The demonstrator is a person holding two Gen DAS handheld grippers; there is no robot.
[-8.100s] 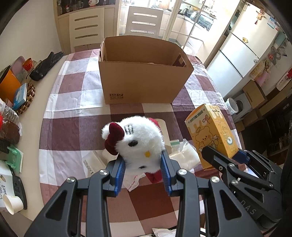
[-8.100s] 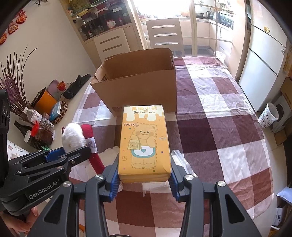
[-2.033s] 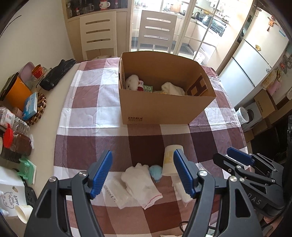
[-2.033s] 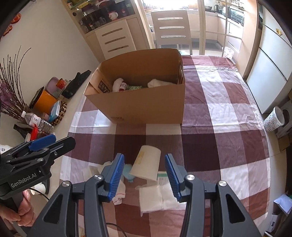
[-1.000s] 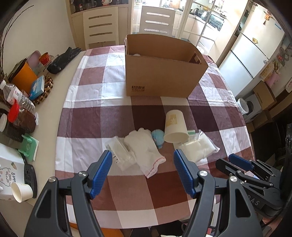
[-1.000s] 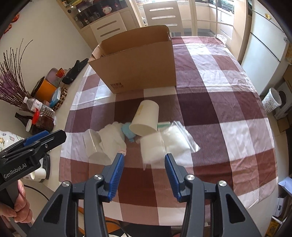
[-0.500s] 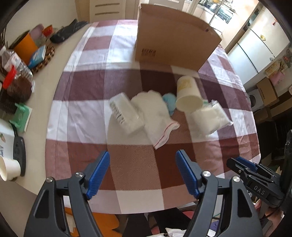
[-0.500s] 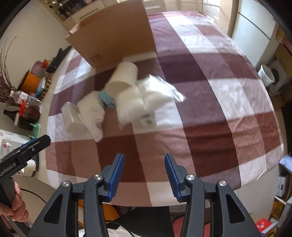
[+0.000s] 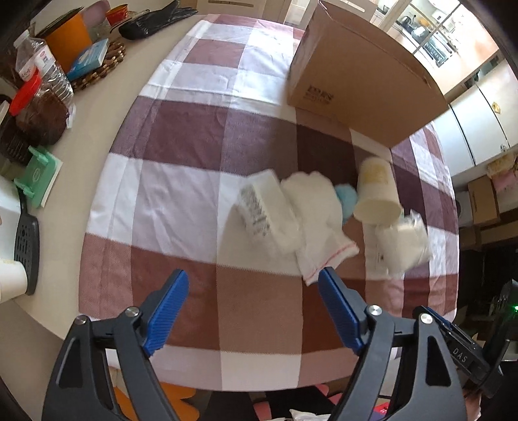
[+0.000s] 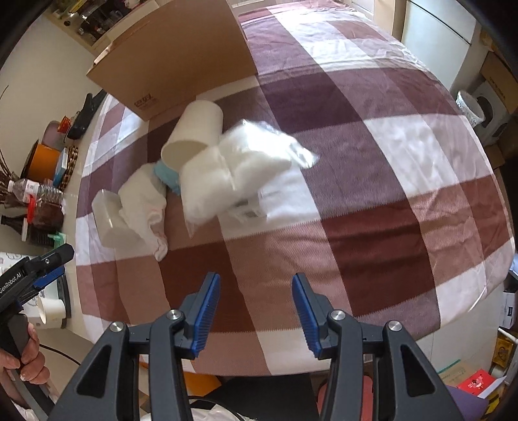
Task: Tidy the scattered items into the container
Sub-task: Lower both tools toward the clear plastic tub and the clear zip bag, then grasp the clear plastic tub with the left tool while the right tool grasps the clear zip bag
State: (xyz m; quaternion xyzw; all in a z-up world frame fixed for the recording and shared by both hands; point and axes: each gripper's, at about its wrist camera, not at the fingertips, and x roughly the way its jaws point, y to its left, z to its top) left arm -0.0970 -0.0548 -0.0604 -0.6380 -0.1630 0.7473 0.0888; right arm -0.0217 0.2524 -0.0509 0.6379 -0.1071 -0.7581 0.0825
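A heap of items lies on the checked tablecloth: a printed tissue pack (image 9: 262,207) (image 10: 108,220), a white cloth (image 9: 319,223) (image 10: 144,204), a light-blue ball (image 9: 346,199) (image 10: 166,176), a tipped paper cup (image 9: 377,191) (image 10: 194,136) and a clear bag of white pads (image 9: 403,241) (image 10: 233,168). The cardboard box (image 9: 362,81) (image 10: 174,61) stands behind them. My left gripper (image 9: 254,301) hovers short of the cloth, its jaws opening with nothing between them. Open and empty too, my right gripper (image 10: 255,298) hangs short of the bag.
Bottles (image 9: 42,84), an orange pot (image 9: 69,40), a black glove (image 9: 155,21) and a green clip (image 9: 37,176) crowd the table's left side. A paper cup (image 9: 9,281) stands near that edge. A hand (image 10: 26,356) holds the left gripper's handle. Cupboards stand right of the table.
Both grippers have sunk toward the table and tipped steeper. The heap of items now sits higher and larger in each view. The left jaws have spread wider; the right jaws are unchanged.
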